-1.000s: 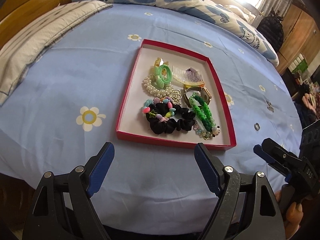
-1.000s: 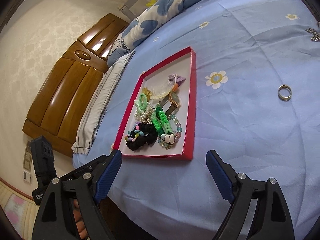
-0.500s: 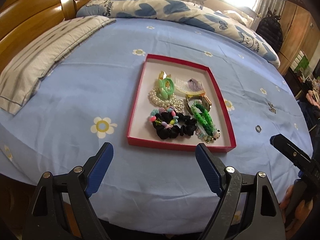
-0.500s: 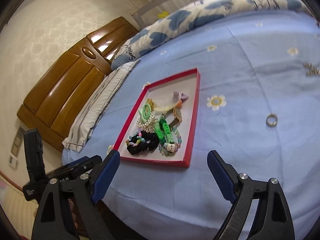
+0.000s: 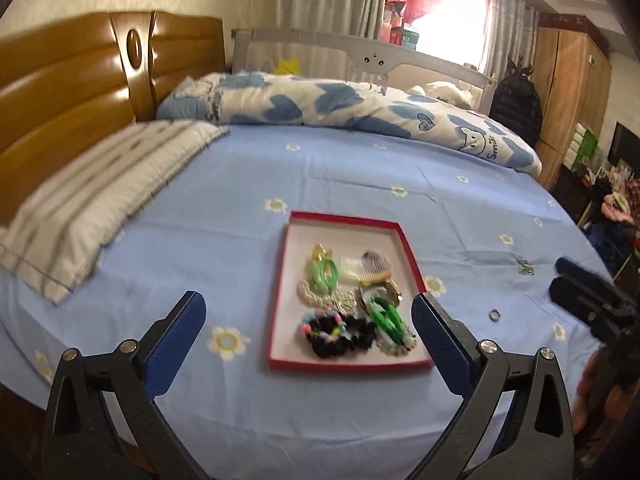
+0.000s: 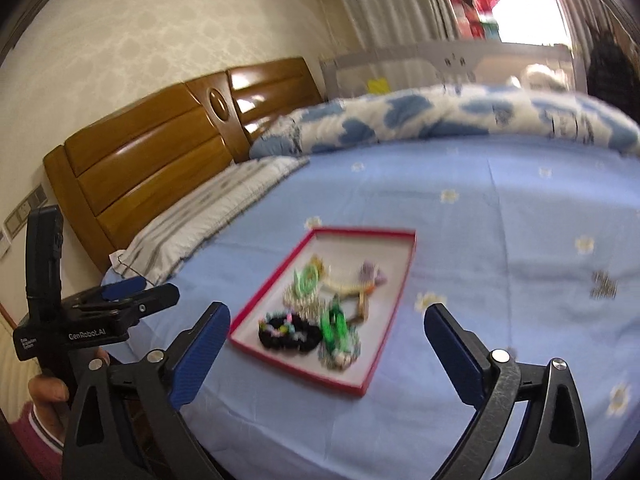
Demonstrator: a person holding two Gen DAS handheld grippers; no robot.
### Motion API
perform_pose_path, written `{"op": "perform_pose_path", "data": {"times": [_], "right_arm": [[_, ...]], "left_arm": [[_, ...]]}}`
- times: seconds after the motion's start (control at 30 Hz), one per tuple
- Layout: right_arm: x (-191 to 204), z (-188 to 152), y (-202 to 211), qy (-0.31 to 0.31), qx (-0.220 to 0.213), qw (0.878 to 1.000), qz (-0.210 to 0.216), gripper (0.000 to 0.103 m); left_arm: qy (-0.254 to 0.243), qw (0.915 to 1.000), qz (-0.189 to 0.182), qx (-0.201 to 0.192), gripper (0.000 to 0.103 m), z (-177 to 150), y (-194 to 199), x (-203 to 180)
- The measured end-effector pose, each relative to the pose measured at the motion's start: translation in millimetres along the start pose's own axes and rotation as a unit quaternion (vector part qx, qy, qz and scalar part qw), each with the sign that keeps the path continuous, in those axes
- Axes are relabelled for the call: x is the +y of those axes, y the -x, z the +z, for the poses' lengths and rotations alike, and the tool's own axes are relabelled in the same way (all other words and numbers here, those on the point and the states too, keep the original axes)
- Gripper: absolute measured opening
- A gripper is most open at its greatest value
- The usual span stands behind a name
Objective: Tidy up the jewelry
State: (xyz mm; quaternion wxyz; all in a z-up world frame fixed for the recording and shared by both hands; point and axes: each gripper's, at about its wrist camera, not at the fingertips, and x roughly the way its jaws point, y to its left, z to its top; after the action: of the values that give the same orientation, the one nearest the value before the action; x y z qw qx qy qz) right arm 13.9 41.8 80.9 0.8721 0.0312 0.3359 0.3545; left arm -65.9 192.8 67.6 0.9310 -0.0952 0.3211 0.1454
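Two tongs: your left tongs (image 5: 308,320) and right tongs (image 6: 326,334) have just been opening wide, nothing between them.
Jewelry: piled in the red tray (image 5: 280,292) on the bed.
Ring (image 5: 495,315): loose on the sheet, likely your next pick.

You see one red tray (image 5: 280,312), two grippers, one ring (image 5: 495,314) on sheet, one black scrunchie (image 5: 340,334), one comb (image 5: 360,270), one pillow (image 5: 100,196).

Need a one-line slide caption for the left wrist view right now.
Open left gripper, fingers empty, above a blue bedsheet facing a red tray of hair ties and bracelets; one ring lies outside.
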Motion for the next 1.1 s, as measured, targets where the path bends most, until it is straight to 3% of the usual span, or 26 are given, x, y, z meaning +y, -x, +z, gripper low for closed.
{"op": "perform_pose_path", "data": {"times": [0.17,0.4,0.67,0.9,1.1], "right_arm": [[0.4,-2.6,-4.5,0.007,-0.01,1.0,-0.015,0.103],[-5.3,-47.3,-29.7,-0.005,0.027,0.998,-0.055,0.103],[-13.1,-72.2,-43.2,-0.029,0.051,0.996,-0.065,0.103],[-13.5,-83.0,-55.6,-0.028,0.085,0.993,-0.071,0.103],[-10.5,-80.0,-59.9,-0.025,0.106,0.992,-0.069,0.103]], "left_arm": [[0.011,0.9995,0.021,0.021,0.103,-10.7,-19.1,3.2],[-0.006,0.9975,0.056,0.044,0.103,-48.0,-41.3,-4.7],[-0.031,0.9941,0.076,0.071,0.103,-73.3,-57.4,-12.5],[-0.03,0.9895,0.086,0.112,0.103,-80.2,-72.6,-11.0],[-0.037,0.9886,0.088,0.116,0.103,-73.1,-67.9,-13.5]]}}
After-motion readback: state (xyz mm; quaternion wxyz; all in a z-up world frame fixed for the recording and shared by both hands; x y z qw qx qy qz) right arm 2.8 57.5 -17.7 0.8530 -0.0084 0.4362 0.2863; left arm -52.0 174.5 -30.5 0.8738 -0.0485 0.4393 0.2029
